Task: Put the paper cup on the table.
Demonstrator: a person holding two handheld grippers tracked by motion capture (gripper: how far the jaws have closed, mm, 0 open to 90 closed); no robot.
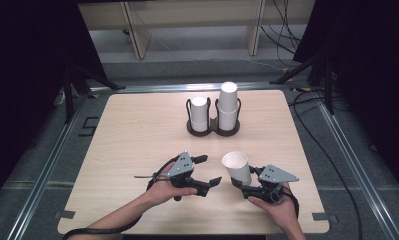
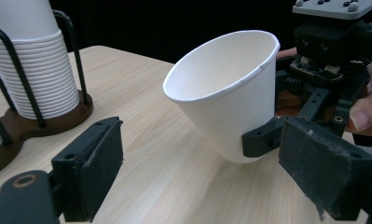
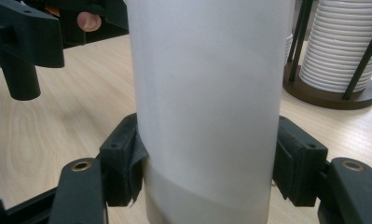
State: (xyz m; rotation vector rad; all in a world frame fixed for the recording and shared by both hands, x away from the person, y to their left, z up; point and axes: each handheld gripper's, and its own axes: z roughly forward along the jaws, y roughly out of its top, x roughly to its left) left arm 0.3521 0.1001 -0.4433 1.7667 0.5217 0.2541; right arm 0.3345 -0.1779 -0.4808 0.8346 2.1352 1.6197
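Gripping a tilted paper cup (image 1: 237,167) near its base, the right tool (image 1: 244,186) faces the wide-open, empty left tool (image 1: 208,171).

A light wooden table (image 1: 137,140) stands on grey floor (image 1: 197,55), black curtains (image 1: 27,60) flanking pale shelving (image 1: 187,15) behind.
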